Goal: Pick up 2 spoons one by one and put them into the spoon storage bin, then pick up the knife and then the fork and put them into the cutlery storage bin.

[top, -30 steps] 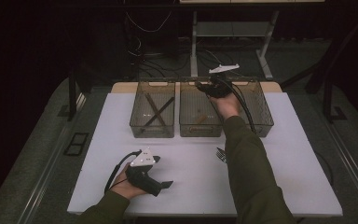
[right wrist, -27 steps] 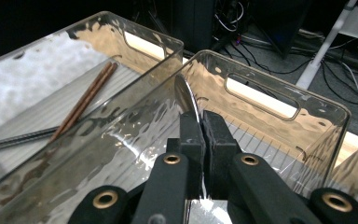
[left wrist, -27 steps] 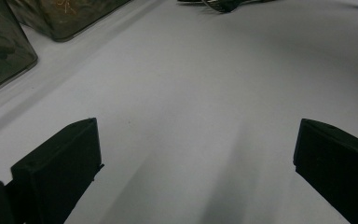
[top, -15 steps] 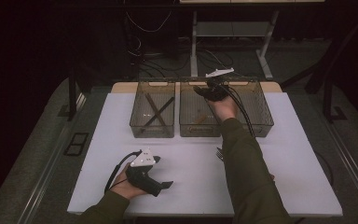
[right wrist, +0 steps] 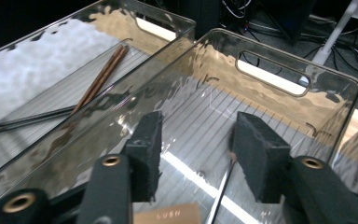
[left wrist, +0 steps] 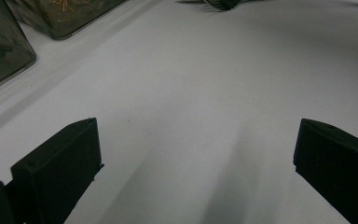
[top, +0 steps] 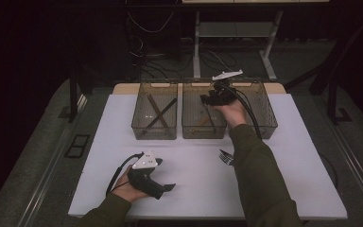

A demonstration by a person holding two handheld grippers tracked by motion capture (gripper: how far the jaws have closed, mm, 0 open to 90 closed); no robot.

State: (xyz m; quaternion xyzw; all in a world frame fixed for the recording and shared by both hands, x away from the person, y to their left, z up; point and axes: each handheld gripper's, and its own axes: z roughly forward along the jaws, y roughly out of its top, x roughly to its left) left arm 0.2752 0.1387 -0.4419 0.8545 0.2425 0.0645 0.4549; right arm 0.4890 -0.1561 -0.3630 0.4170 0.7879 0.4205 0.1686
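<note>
White tabletop [top: 194, 161], centre frame. Right gripper [right wrist: 196, 140] over middle clear bin [right wrist: 303, 70], jaws just opened, slim utensil [right wrist: 221, 189] below, bottom half cut off. Left gripper [left wrist: 196, 154] spread, empty, lower left.

- Sleeves [top: 260, 184]: olive-green, long, on both forearms, ending at the wrists.
- Left gripper [top: 168, 187]: black pistol-shaped body, grey three-cornered plate on top, black cable looping from its rear.
- Right gripper [top: 207, 99]: black body, pale three-cornered plate, thick black cable; brass-coloured rivets below its black foam-faced jaws.
</note>
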